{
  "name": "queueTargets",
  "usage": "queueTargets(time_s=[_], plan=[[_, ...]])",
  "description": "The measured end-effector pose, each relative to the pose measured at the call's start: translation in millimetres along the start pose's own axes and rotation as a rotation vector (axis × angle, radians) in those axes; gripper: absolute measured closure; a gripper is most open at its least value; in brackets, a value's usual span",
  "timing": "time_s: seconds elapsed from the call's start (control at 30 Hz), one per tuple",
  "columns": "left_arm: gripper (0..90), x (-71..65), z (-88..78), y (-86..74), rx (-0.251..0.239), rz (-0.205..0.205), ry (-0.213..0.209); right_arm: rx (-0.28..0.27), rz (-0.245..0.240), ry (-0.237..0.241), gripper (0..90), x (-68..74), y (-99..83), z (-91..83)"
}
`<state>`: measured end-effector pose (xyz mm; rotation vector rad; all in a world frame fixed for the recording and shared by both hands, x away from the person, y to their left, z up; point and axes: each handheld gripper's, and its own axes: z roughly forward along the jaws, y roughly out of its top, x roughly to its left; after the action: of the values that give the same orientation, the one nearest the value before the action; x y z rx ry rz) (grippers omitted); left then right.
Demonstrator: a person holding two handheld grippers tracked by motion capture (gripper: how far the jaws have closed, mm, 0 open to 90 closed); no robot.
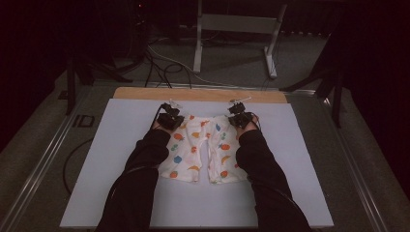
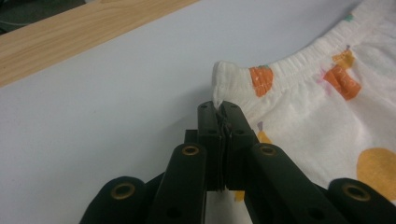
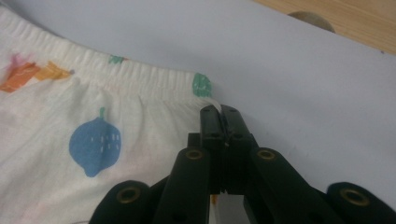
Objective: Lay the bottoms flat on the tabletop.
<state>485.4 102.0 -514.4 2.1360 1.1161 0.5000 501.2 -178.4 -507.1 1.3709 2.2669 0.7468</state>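
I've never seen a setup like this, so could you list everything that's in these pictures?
shorts: one pair, white with coloured fruit print, flat on the middle of the mat, waistband at the far side.
mat: one, pale lilac-grey, covers most of the table.
wooden table edge: one strip, light wood, beyond the mat's far side.
metal frame: one, grey, on the floor behind the table.
cables: several, dark, on the floor behind the table.
sleeves: two, black, coming in from the near side.
left gripper: one, black, shut on the shorts' left waistband corner.
right gripper: one, black, shut on the right waistband corner.
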Motion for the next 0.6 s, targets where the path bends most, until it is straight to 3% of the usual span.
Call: queueTargets(time_s=[0.13, 0.2, 0.23, 0.27, 0.33, 0.37, 0.4, 0.43, 0.53, 0.57, 0.6], plan=[[88.3, 0.2, 1.6, -0.6, 0.013, -0.009, -0.012, -0.006, 0.003, -0.007, 89.4, 0.7, 2.1, -2.5], [78.7, -0.1, 2.8, -0.8, 0.03, -0.017, -0.036, -0.001, 0.002, -0.006, 88.0, 0.9, 2.3, -2.3], [78.7, -1.4, 2.7, -0.6, 0.03, -0.016, -0.032, -0.002, 0.006, -0.007, 82.3, 1.5, 2.4, -2.4], [63.0, -2.1, 1.9, 0.4, 0.035, -0.028, -0.024, -0.002, 0.009, 0.003, 73.9, 1.2, 2.6, -2.7], [48.0, -3.1, 0.0, 3.2, 0.047, -0.053, -0.039, 0.008, 0.013, 0.025, 57.1, 0.8, 3.5, -3.6], [36.0, -3.4, -1.0, 4.4, 0.048, -0.062, -0.043, -0.003, 0.008, 0.022, 47.5, 1.8, 4.5, -7.4], [31.6, -3.3, -2.1, 5.1, 0.049, -0.064, -0.053, -0.007, 0.008, 0.036, 40.1, 1.8, 4.9, -9.2], [31.6, -3.3, -4.7, 6.5, 0.045, -0.066, -0.059, -0.007, 0.008, 0.036, 40.1, 1.8, 4.9, -9.2], [16.8, -1.7, -13.8, 8.9, 0.018, -0.067, -0.089, -0.019, -0.007, 0.039, 30.9, 4.0, 8.4, -17.8], [11.2, -1.8, -16.9, 9.6, 0.009, -0.07, -0.096, -0.038, -0.008, 0.065, 23.0, 4.6, 10.7, -22.8], [11.2, -1.8, -19.3, 10.3, 0.007, -0.067, -0.099, -0.038, -0.008, 0.065, 23.0, 4.6, 10.7, -22.8]])
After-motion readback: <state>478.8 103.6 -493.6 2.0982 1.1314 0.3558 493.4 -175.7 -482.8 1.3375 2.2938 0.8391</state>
